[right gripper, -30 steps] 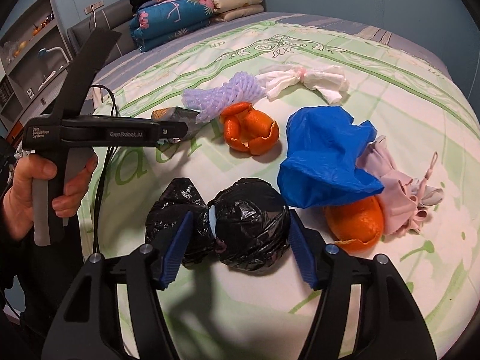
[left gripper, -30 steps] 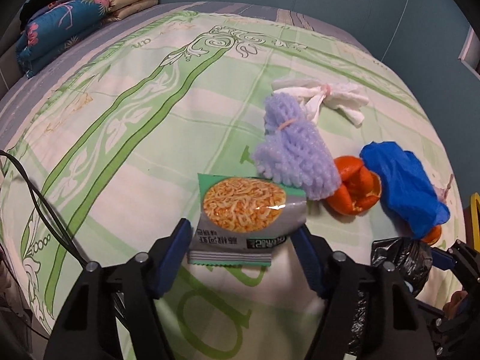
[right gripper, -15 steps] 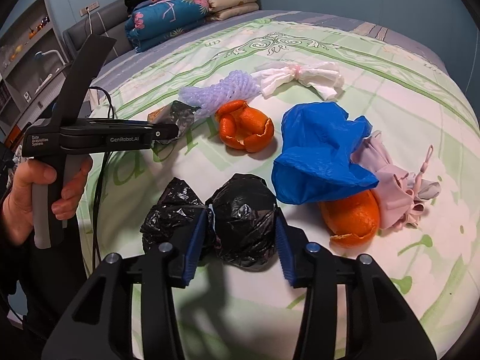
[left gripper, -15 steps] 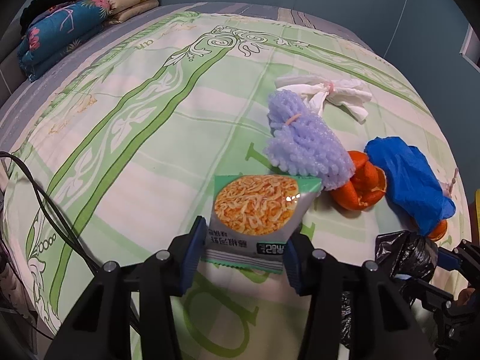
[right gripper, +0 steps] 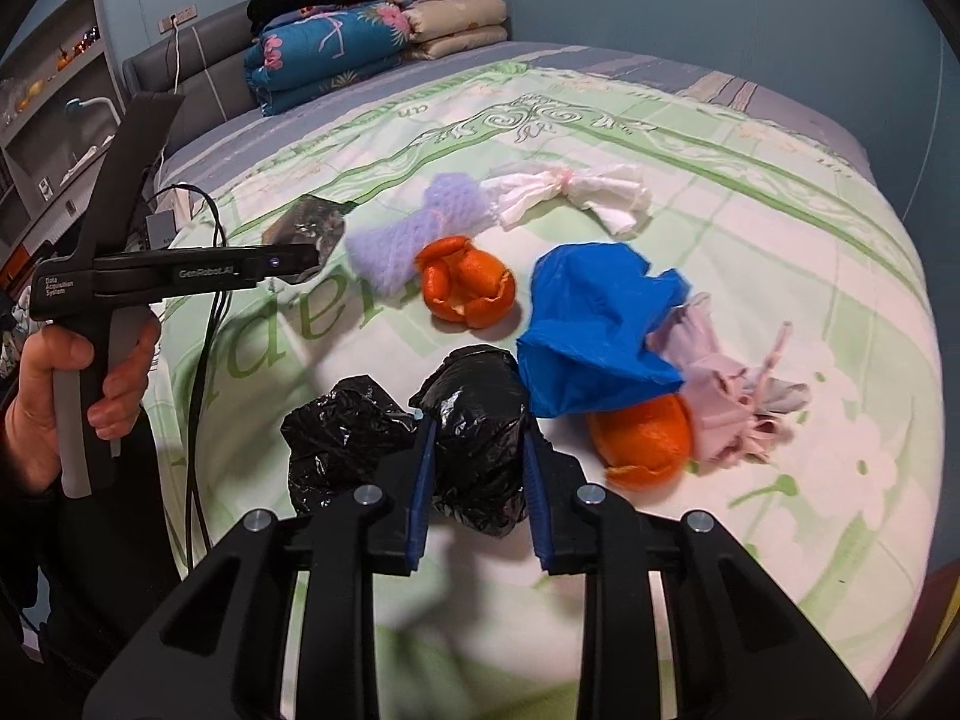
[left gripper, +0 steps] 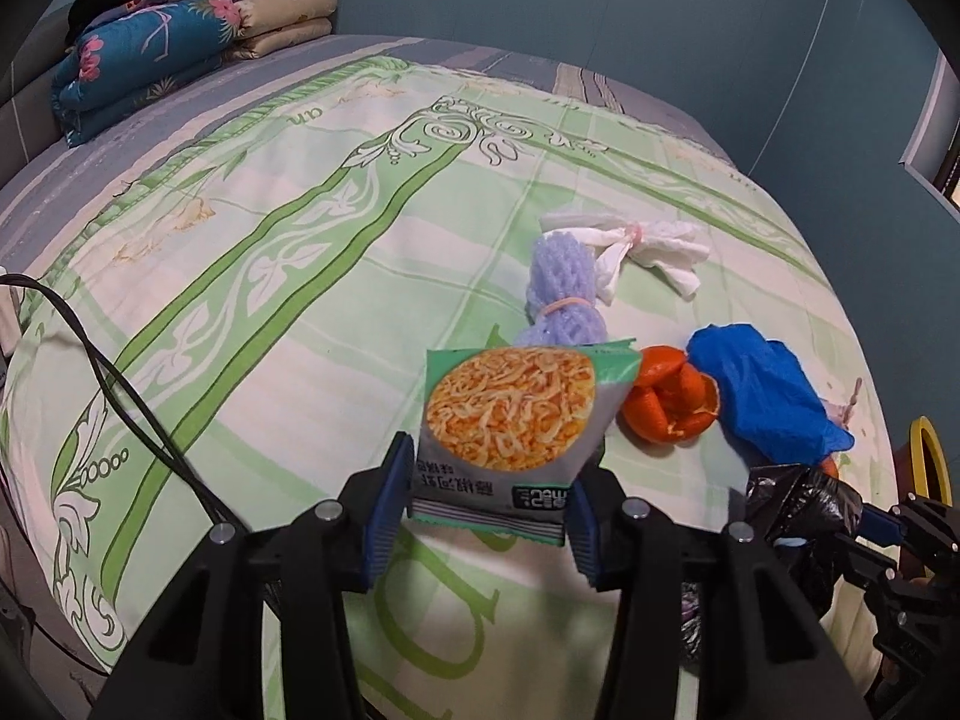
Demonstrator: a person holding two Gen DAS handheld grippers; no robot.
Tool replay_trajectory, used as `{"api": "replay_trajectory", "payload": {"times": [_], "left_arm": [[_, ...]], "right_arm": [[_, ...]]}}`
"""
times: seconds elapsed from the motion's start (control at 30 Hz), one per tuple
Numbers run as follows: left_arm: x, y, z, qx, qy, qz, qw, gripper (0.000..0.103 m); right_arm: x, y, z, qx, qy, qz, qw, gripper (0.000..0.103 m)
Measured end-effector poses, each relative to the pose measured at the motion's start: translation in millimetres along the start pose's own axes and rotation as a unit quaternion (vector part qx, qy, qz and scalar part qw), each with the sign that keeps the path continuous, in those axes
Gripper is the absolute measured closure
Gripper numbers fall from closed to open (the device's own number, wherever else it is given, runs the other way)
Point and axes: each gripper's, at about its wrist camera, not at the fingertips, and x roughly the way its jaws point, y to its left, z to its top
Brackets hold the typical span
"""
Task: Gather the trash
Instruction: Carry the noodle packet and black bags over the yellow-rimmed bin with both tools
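While the left tool [left gripper: 486, 507] clamps a noodle packet [left gripper: 510, 420] (label hidden rightward), the right tool [right gripper: 477, 480] squeezes a black bag [right gripper: 480, 420].

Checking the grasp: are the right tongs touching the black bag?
Touching. The right wrist view shows both blue fingers pressed into the sides of the black bag, the right tongs closed around it.

Left gripper [left gripper: 489, 501] now clamps noodle packet [left gripper: 510, 420], lifted off bed; right gripper [right gripper: 477, 480] closes onto black bag [right gripper: 474, 426].
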Motion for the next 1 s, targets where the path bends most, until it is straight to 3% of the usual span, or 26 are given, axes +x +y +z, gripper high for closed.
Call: {"api": "replay_trajectory", "payload": {"times": [0.37,0.5,0.77,1.0], "left_arm": [[-27,4,-2,-0.04,-0.041,-0.024,0.9981,0.059],[-38,2,0,-0.046,-0.052,-0.024,0.9973,0.059],[-61,-19,11,-0.018,-0.077,-0.018,0.9967,0.059],[-81,-66,26,0.027,-0.097,-0.03,0.9945,0.059]], "right_arm": [[-16,-50,2,0.042,-0.023,-0.046,0.998,0.078],[-22,-72,4,0.048,-0.038,-0.081,0.995,0.078],[-49,-121,8,0.09,-0.072,-0.122,0.986,0.078],[-95,-159,8,0.123,-0.12,-0.158,0.972,0.078]]}}
